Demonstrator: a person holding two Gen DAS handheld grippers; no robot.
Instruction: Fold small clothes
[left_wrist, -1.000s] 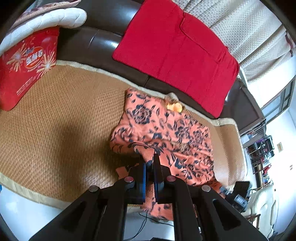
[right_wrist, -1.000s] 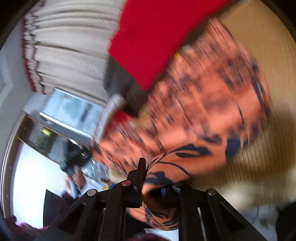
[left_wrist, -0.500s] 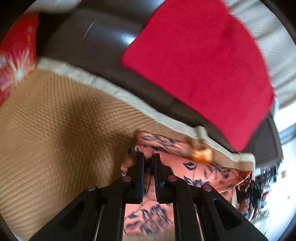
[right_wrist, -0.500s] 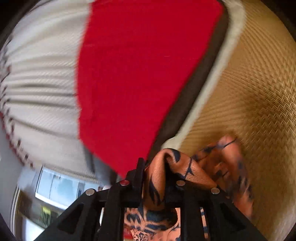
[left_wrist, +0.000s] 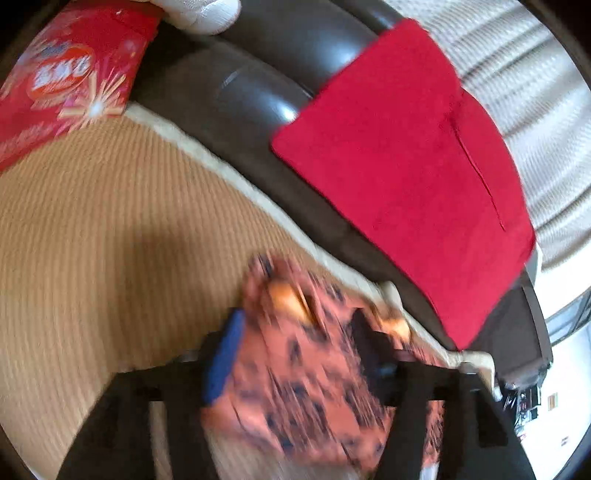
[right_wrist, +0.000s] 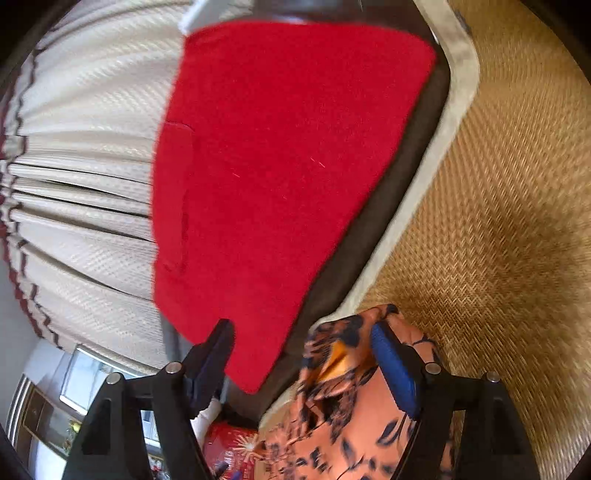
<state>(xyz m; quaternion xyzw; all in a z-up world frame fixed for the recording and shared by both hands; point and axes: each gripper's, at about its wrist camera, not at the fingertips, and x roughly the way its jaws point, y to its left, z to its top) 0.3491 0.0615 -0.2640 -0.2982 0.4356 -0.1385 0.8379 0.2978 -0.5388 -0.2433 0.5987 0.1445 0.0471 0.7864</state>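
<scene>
Left wrist: both tongs wide, left gripper (left_wrist: 295, 343), right gripper (right_wrist: 306, 350); flatten orange floral garment (left_wrist: 314, 387) along woven mat (left_wrist: 110, 240) back edge.

Black claw (right_wrist: 303, 363) frames, blue finger pads (right_wrist: 395, 369), silver screws (right_wrist: 174, 367)

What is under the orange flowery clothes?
The orange flowery garment lies on a woven straw mat covering the seat of a dark sofa. Anything else beneath the cloth is hidden.
</scene>
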